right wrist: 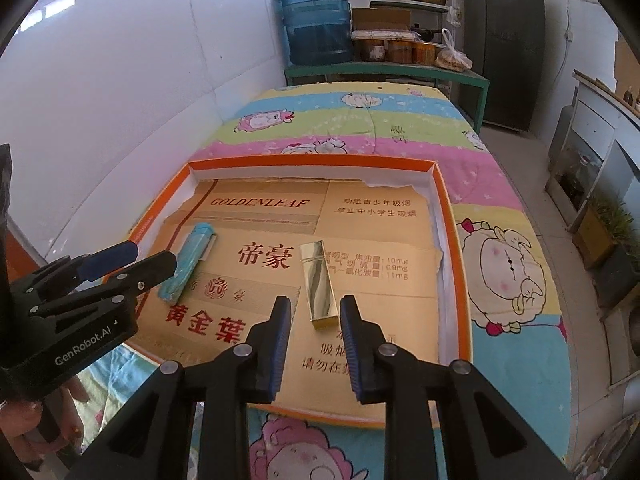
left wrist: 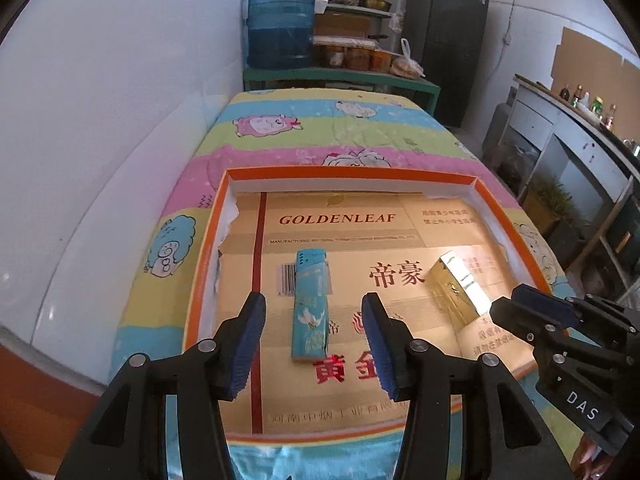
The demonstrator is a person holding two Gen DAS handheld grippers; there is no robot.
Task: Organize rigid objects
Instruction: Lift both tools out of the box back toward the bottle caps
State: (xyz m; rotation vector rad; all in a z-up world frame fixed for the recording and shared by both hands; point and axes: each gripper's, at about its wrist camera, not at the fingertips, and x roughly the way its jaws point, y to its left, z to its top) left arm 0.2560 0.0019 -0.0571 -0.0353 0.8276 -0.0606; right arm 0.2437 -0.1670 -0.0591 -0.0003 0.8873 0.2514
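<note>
Left gripper (left wrist: 314,308): spread wide, grasping nothing; its blue pads stand either side of the near half of the blue lighter without touching it.
Right gripper (right wrist: 316,312): also spread, nothing held; the gold lighter's near end lies between its fingertips, a gap showing on both sides.
Blue lighter (left wrist: 311,305): flat on the cardboard, left part of the tray, lengthwise away from the camera, floral print up.
Gold lighter (right wrist: 319,285): flat on the cardboard, right of the blue one and well apart from it, shiny.
Tray (right wrist: 448,216): shallow, orange-rimmed, holding both lighters.
Cardboard (right wrist: 380,216): flattened printed carton lining the tray floor.
Blanket (right wrist: 400,120): striped cartoon-sheep cloth under the tray.
</note>
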